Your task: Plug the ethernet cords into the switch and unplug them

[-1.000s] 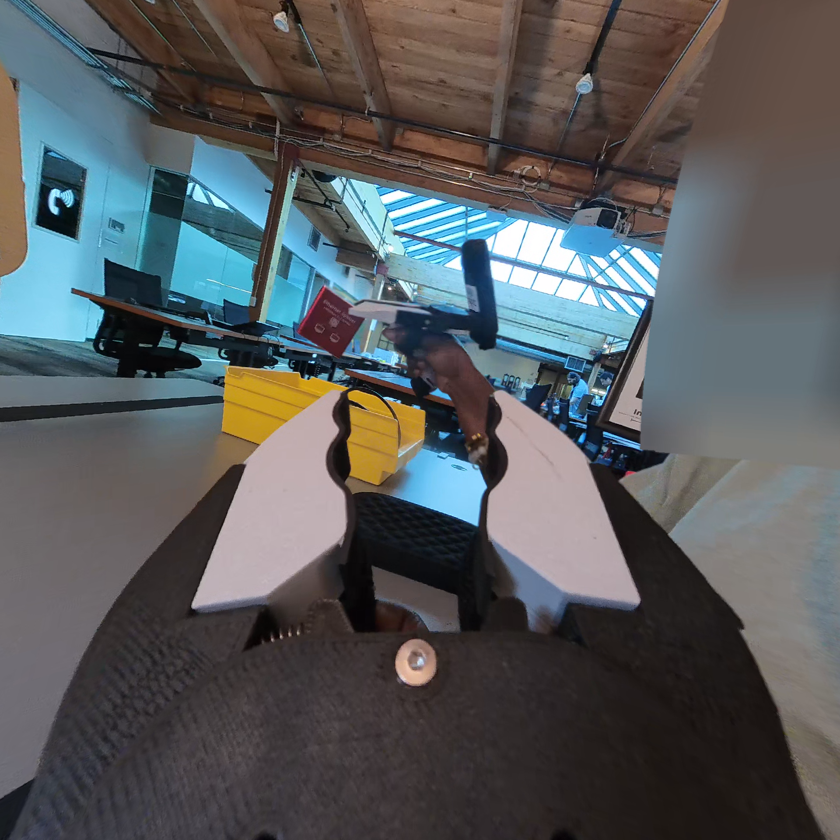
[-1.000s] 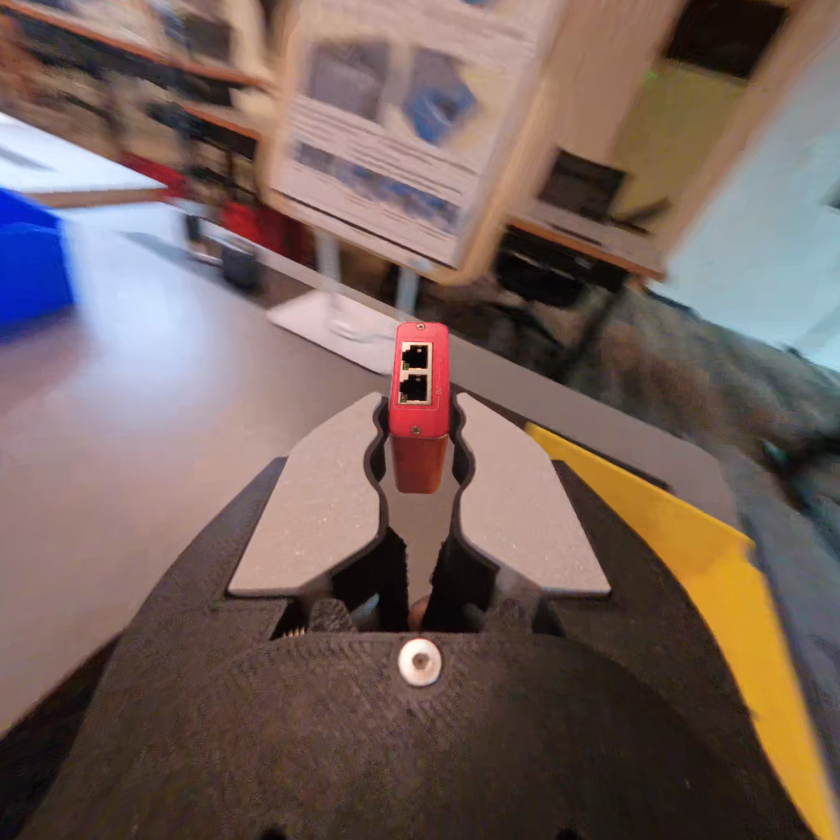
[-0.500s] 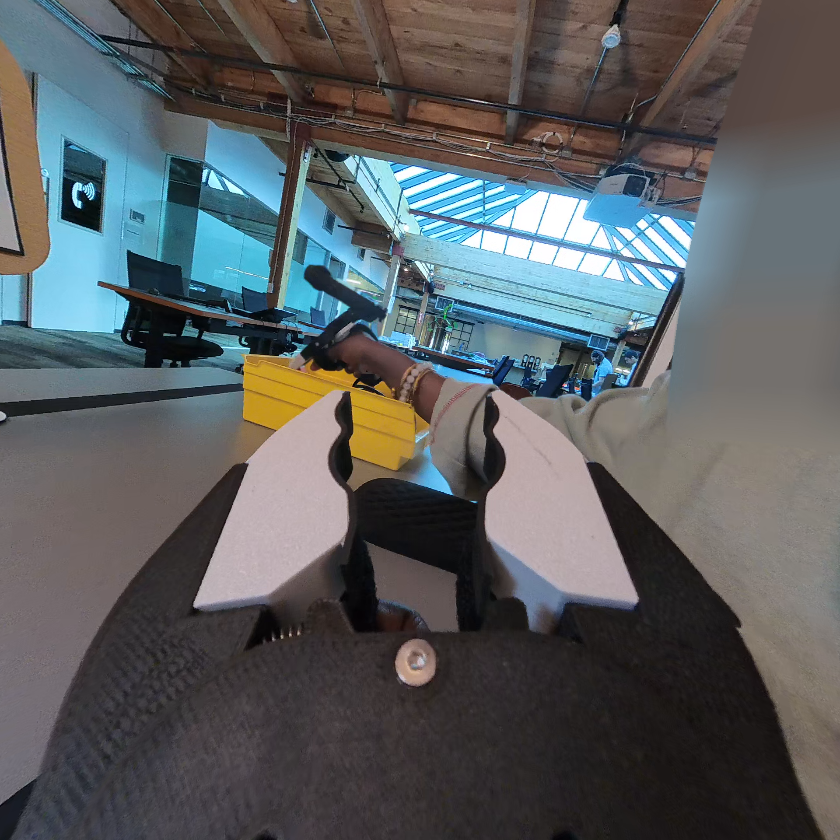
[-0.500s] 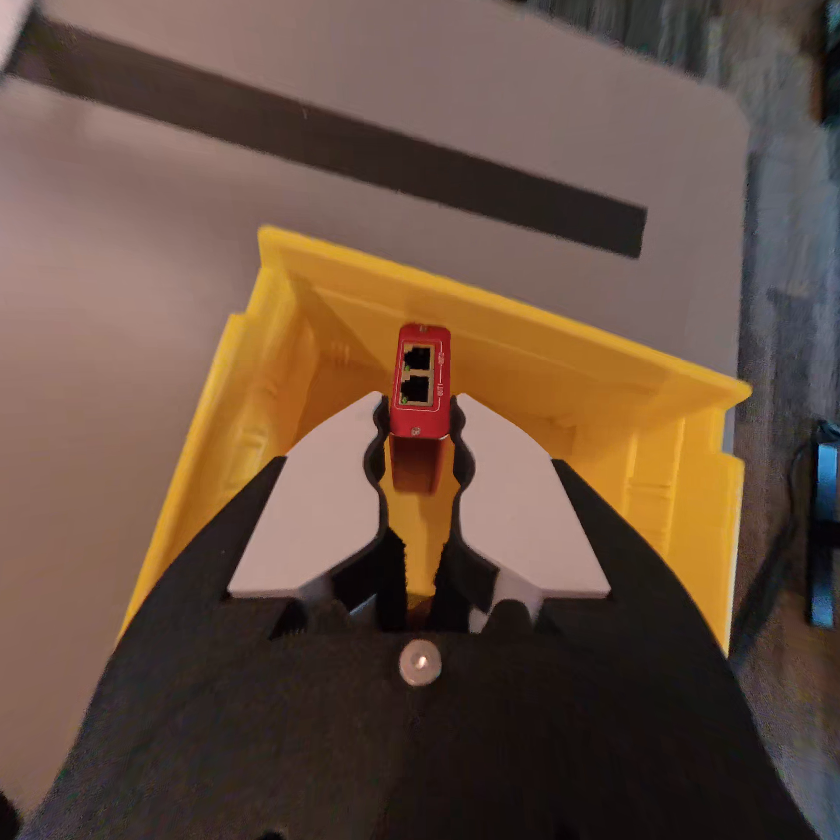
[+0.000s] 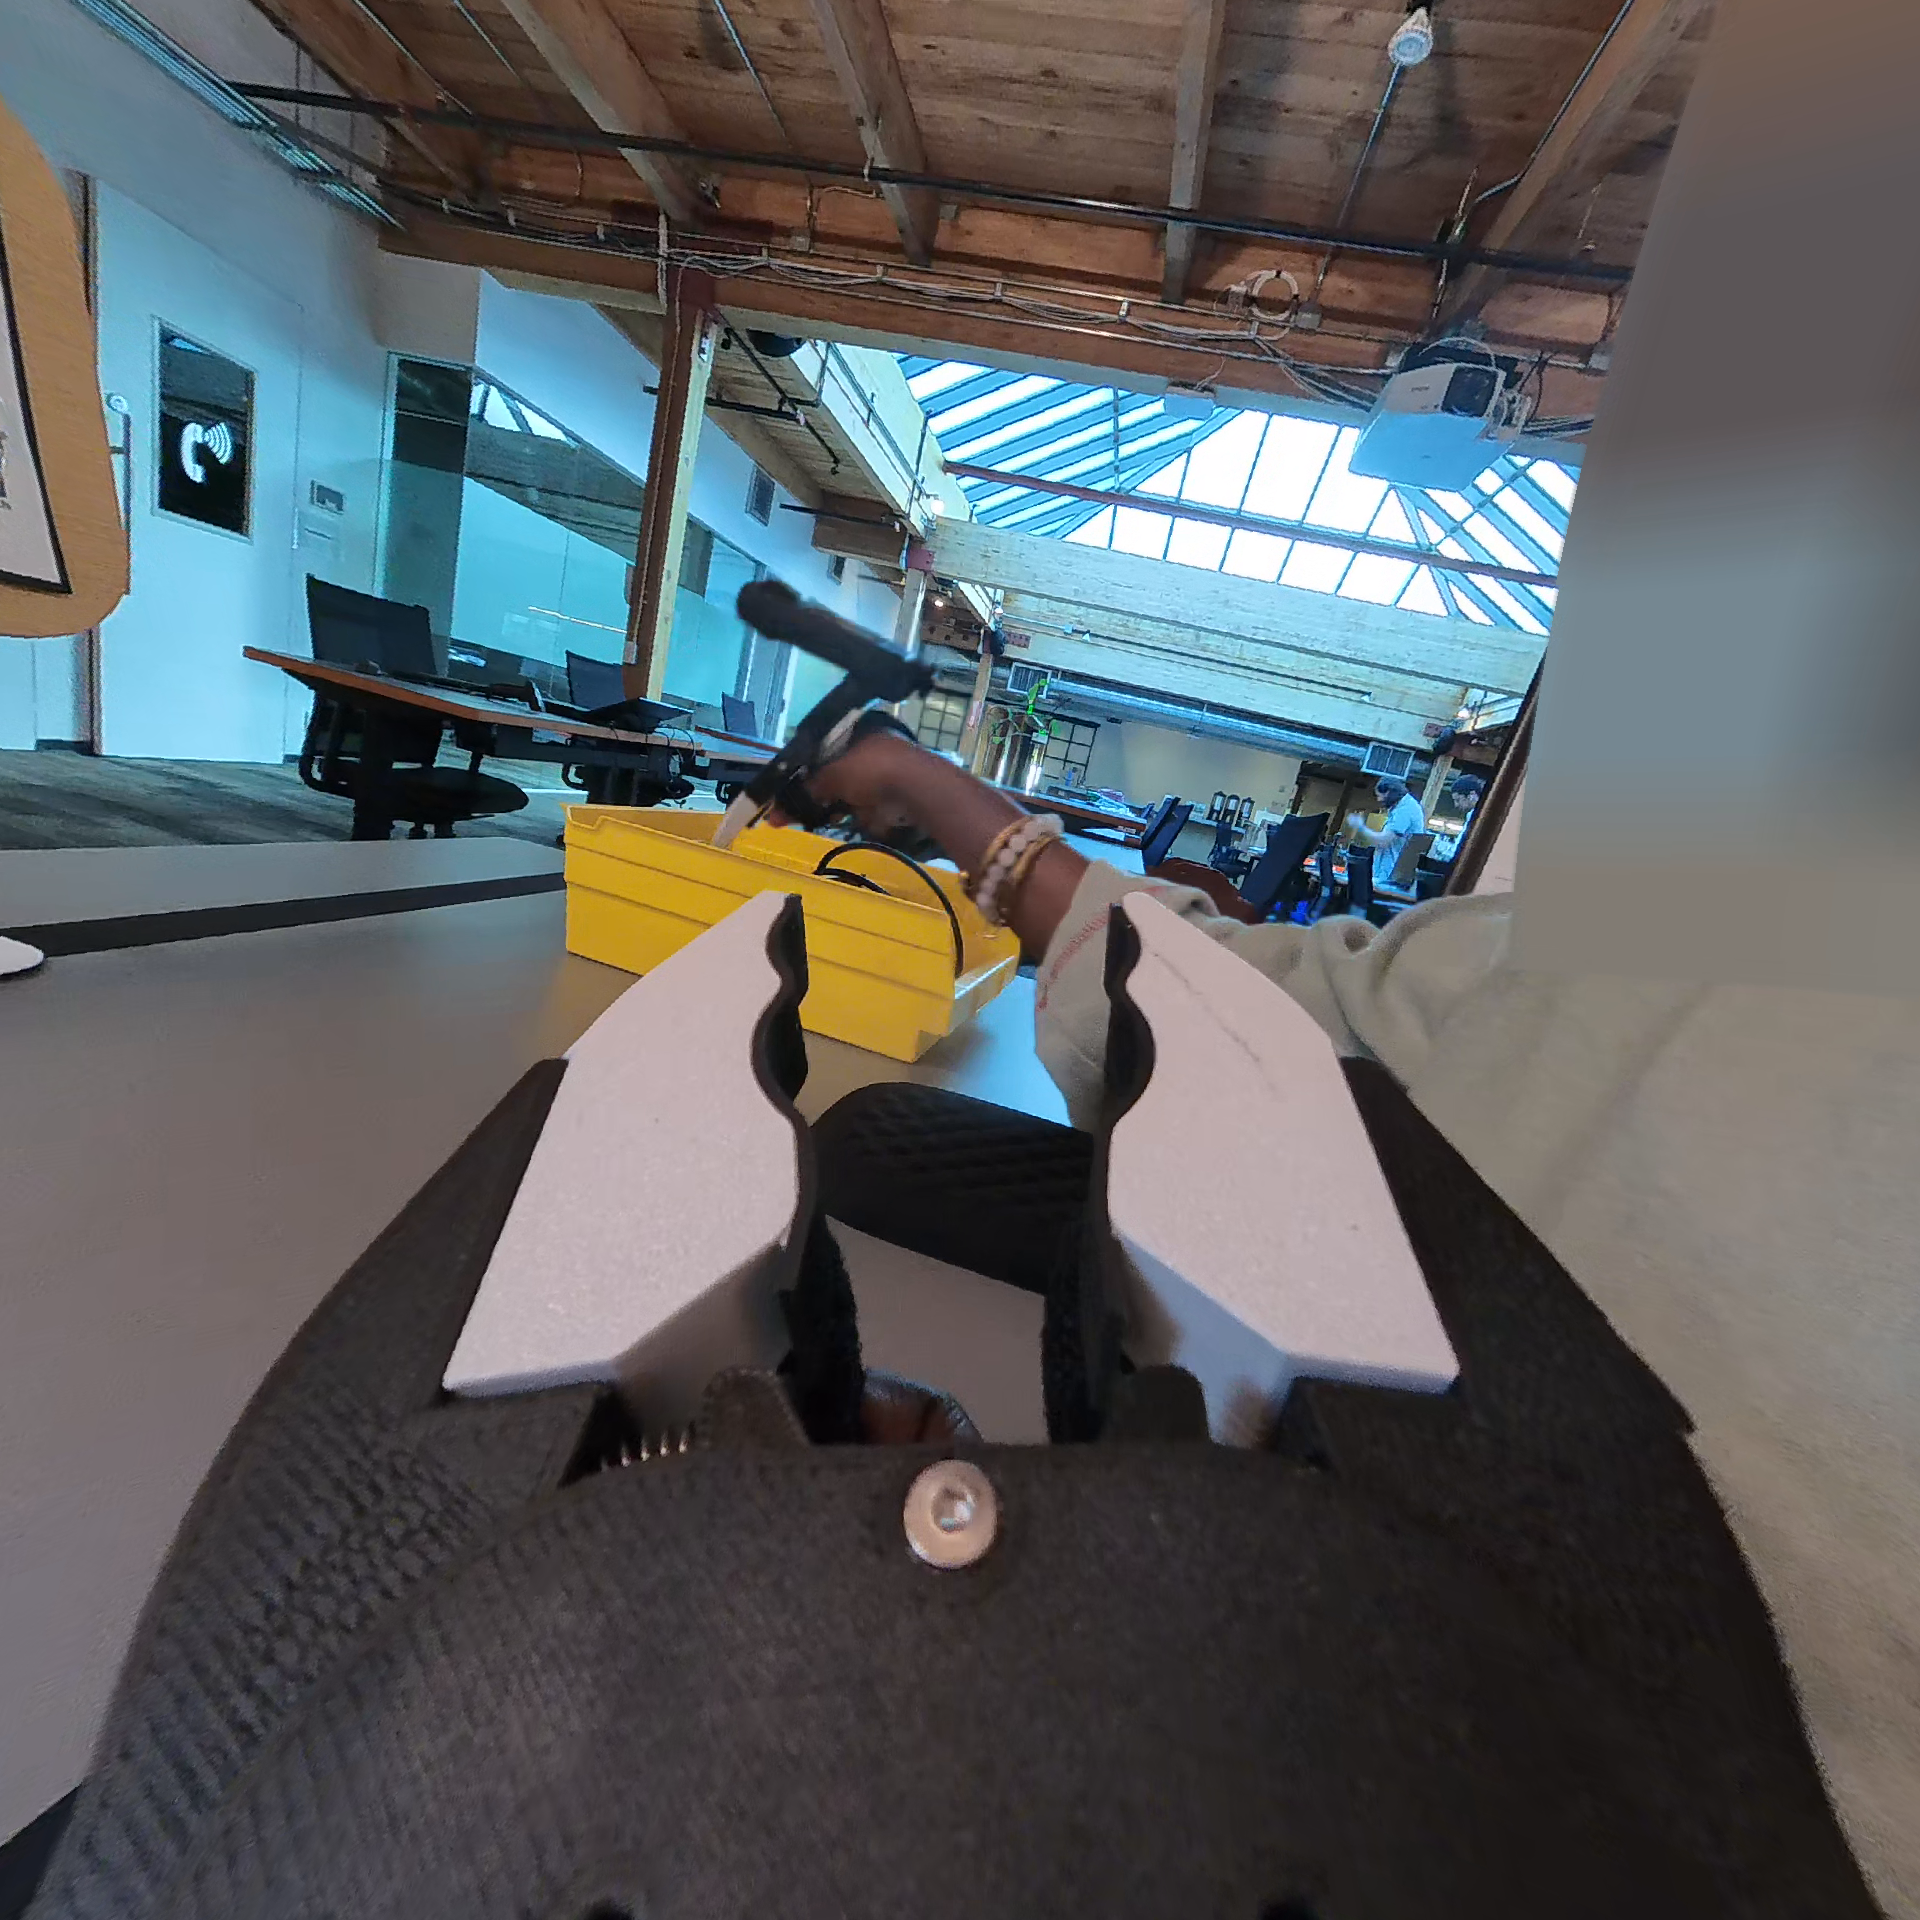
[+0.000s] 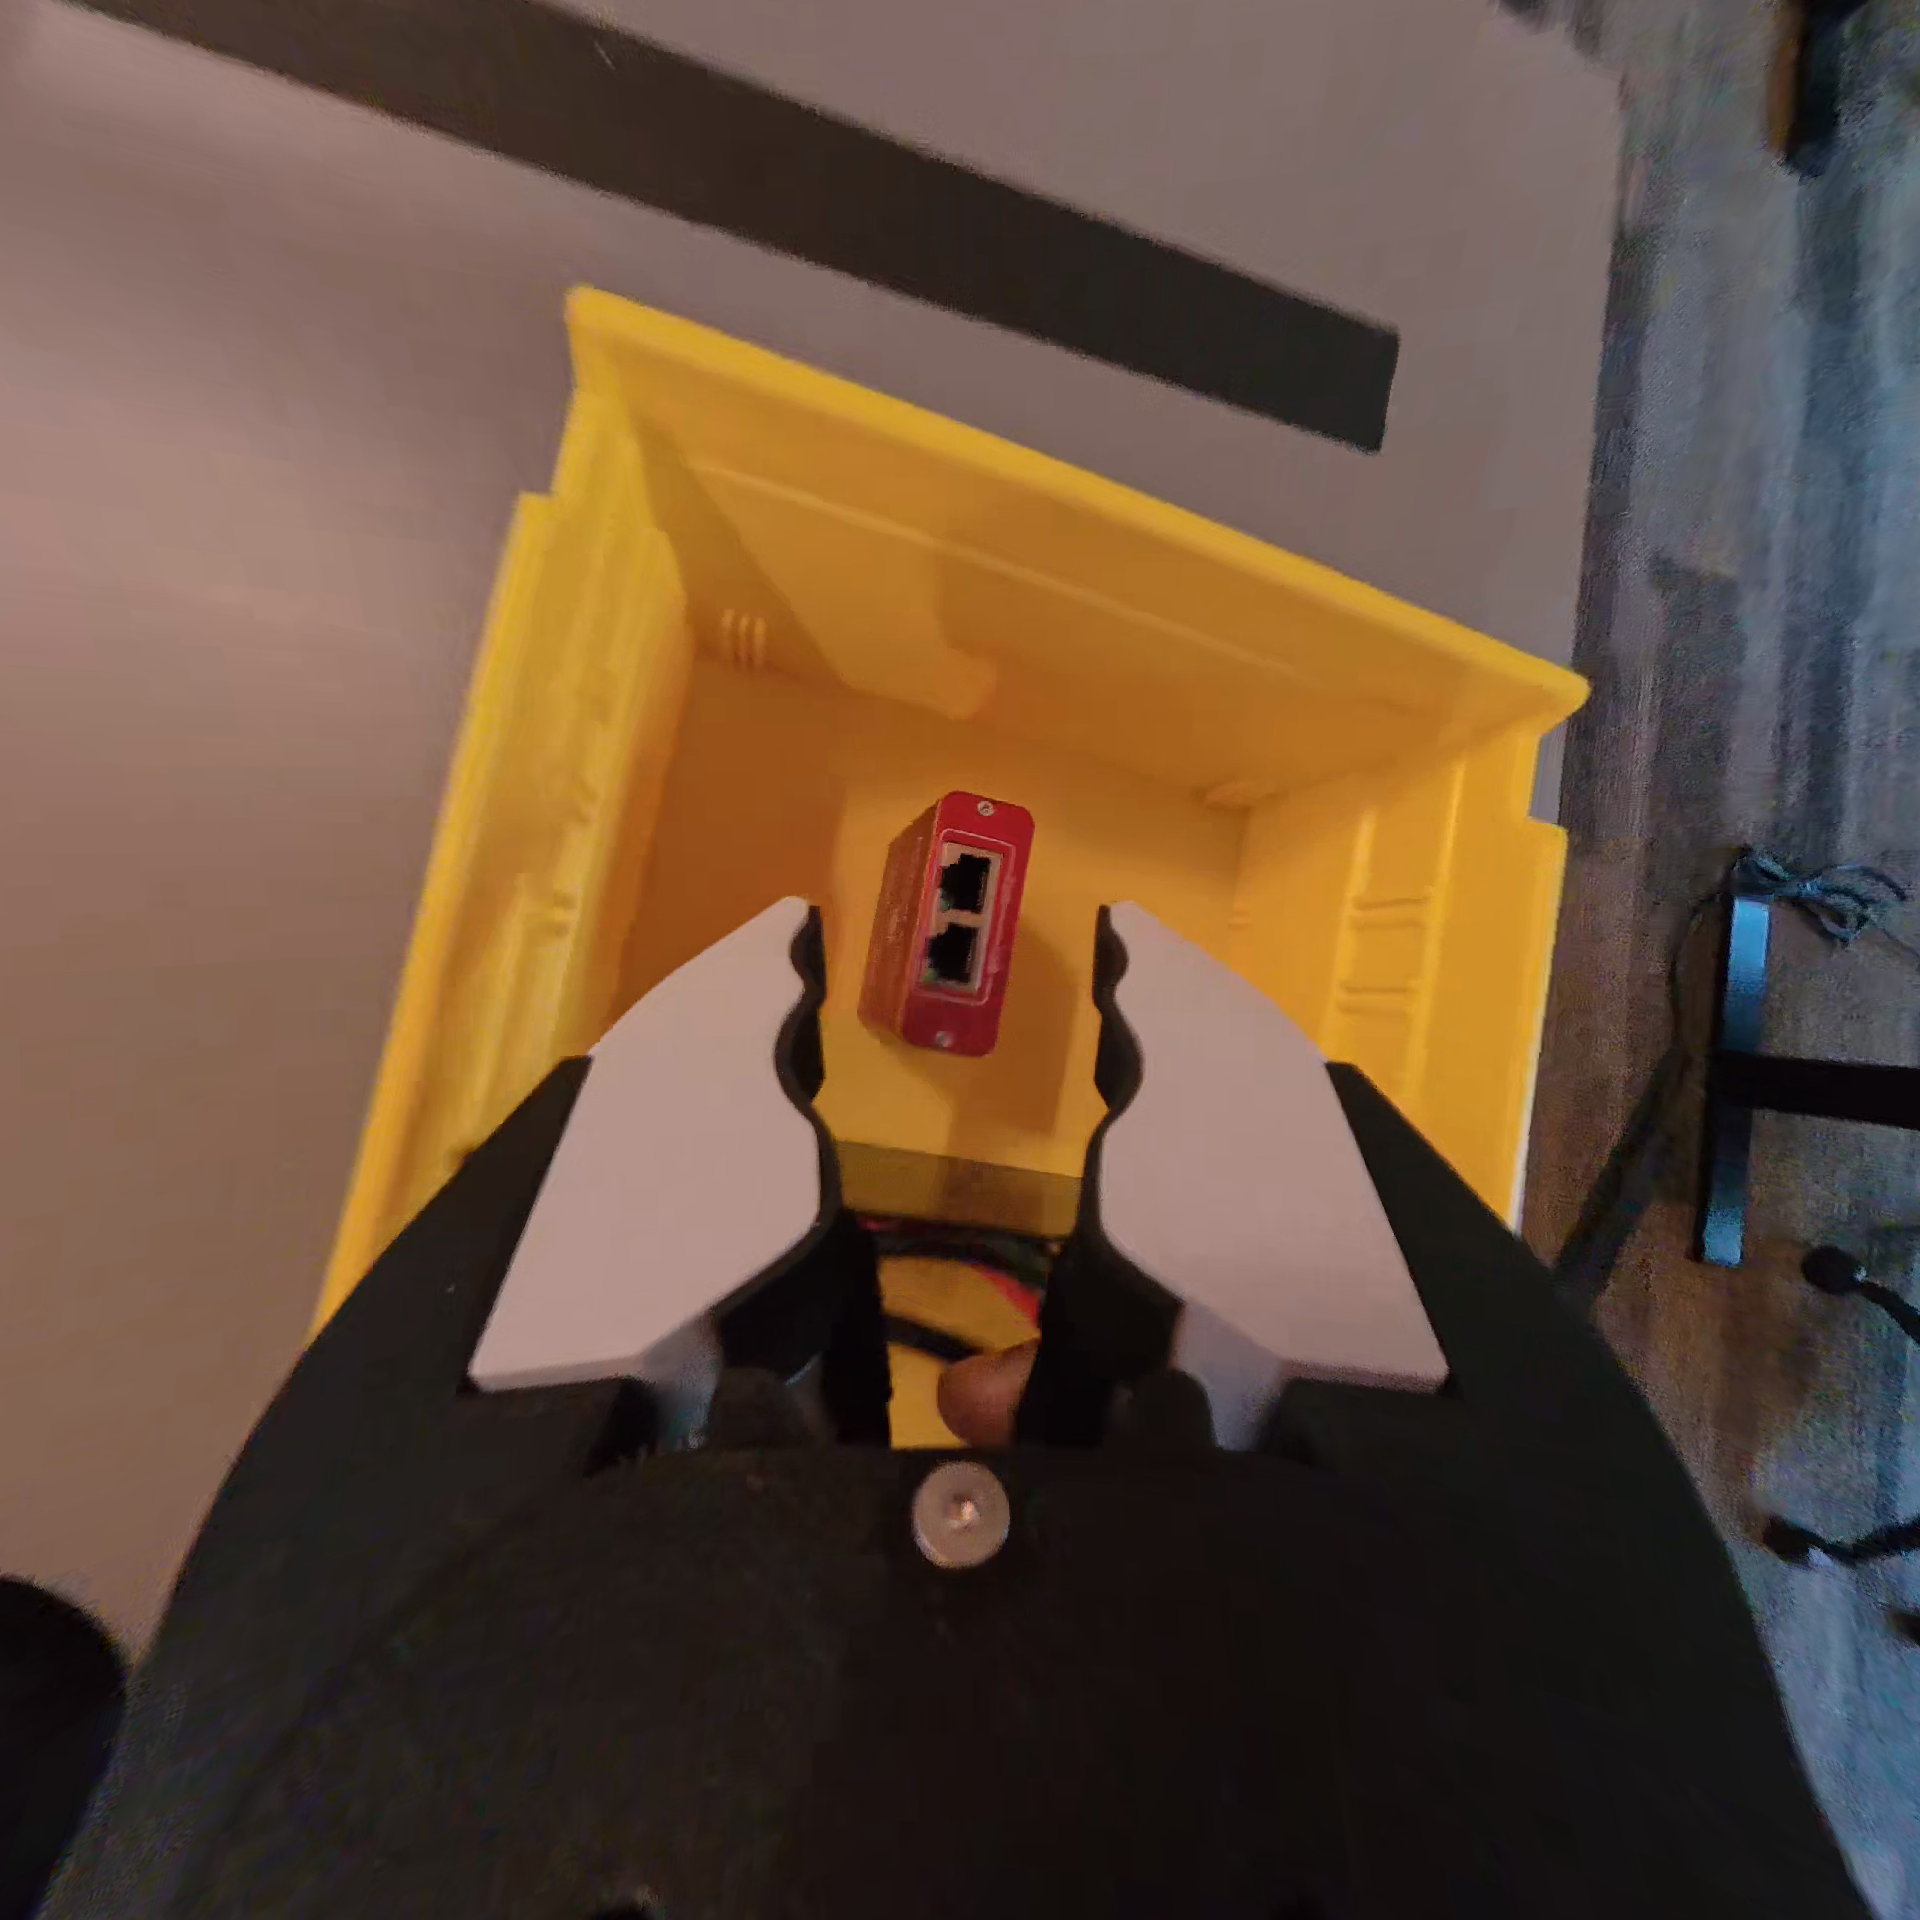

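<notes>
The red switch [image 6: 948, 935] with two ports facing up sits inside the yellow bin [image 6: 613, 644], free between my open right gripper [image 6: 954, 914] fingers, which point down into the bin. Cords show dimly at the bin's near end [image 6: 956, 1257]. My left gripper [image 5: 951, 914] is open and empty, low over the grey table [image 5: 260, 1039]. In the left wrist view the right gripper [image 5: 821, 717] reaches into the yellow bin [image 5: 727, 914], where a black cord [image 5: 914, 873] loops above the rim.
A black stripe [image 6: 727, 177] crosses the table beyond the bin. The table's edge and carpet floor [image 6: 1756, 623] lie right of the bin. A person's sleeve [image 5: 1455, 997] is at the right in the left wrist view. Office desks and chairs [image 5: 416, 727] stand far behind. The tips of one gripper are about 50 cm away from the tips of the other. Measured from the fingertips, the red switch [image 6: 948, 935] is 4 cm or so from the right gripper and 50 cm from the left.
My right gripper carried the switch over the bin, lowered it, then opened and let it go inside. The left gripper stayed nearly still and open.
</notes>
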The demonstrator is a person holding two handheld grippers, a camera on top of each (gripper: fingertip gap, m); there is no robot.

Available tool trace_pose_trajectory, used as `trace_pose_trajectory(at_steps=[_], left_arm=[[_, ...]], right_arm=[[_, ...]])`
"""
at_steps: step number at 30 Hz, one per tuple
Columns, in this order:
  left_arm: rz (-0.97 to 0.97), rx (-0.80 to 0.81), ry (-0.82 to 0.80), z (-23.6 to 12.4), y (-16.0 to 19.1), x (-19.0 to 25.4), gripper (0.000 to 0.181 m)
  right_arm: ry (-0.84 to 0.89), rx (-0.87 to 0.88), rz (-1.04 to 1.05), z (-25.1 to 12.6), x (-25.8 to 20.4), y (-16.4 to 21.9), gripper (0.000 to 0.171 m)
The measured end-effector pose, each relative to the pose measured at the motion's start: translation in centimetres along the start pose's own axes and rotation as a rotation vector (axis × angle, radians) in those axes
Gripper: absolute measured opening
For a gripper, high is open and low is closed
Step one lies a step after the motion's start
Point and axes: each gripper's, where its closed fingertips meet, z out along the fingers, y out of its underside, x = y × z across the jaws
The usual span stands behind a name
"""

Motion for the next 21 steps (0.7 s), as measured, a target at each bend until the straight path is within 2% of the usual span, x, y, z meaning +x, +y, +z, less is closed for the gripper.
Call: trace_pose_trajectory(at_steps=[3,7,10,13,16,19,21], left_arm=[[0.01,-0.004,-0.009,0.0,0.1,-0.1,0.055],[0.025,-0.021,-0.016,0.1,0.4,0.0,0.055],[0.062,-0.049,-0.04,0.3,0.8,-0.1,0.055],[0.088,-0.072,-0.05,0.5,1.2,-0.1,0.054],[0.099,-0.084,-0.057,0.7,1.5,-0.1,0.054],[0.112,-0.077,-0.071,0.6,1.2,-0.2,0.053],[0.117,-0.071,-0.08,0.5,1.0,-0.5,0.052]], right_arm=[[-0.08,0.147,-0.017,-4.2,-2.8,-0.1,0.064],[-0.18,0.271,-0.043,-9.2,-7.1,3.0,0.072],[-0.169,0.272,-0.046,-10.5,-9.1,7.3,0.074],[-0.132,0.254,-0.014,-9.6,-10.2,10.9,0.074],[-0.129,0.248,-0.003,-7.8,-11.0,12.6,0.061],[-0.161,0.255,-0.032,-6.3,-12.0,12.5,0.018],[-0.124,0.256,-0.086,-5.9,-12.1,11.8,0.017]])
